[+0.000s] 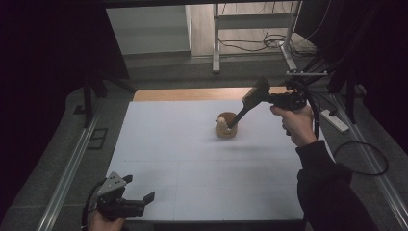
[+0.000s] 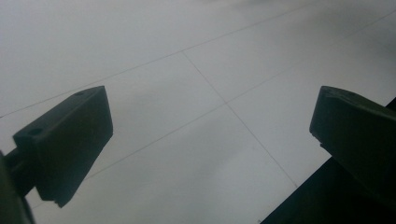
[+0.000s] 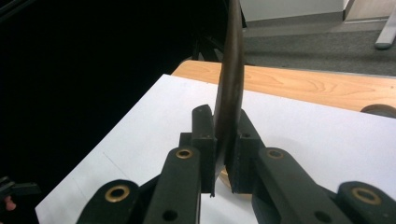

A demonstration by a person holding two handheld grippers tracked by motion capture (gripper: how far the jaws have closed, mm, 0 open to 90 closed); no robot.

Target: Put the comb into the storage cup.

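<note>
Because the right gripper (image 1: 263,97) clenches its jaws on the flat handle of a dark wooden spatula (image 1: 246,106), the tool slants down with its lower end inside the small round wooden bowl (image 1: 226,126), which stands near the middle of the white-covered bench (image 1: 192,163). A pale lump in the bowl, possibly food, is too small to identify. In the right gripper view the thin dark handle (image 3: 231,88) stands edge-on between the two pads, which keeps the blade from twisting. The left gripper (image 1: 139,192) hovers low over the near left corner, jaws released and holding nothing, well apart from the bowl.
</note>
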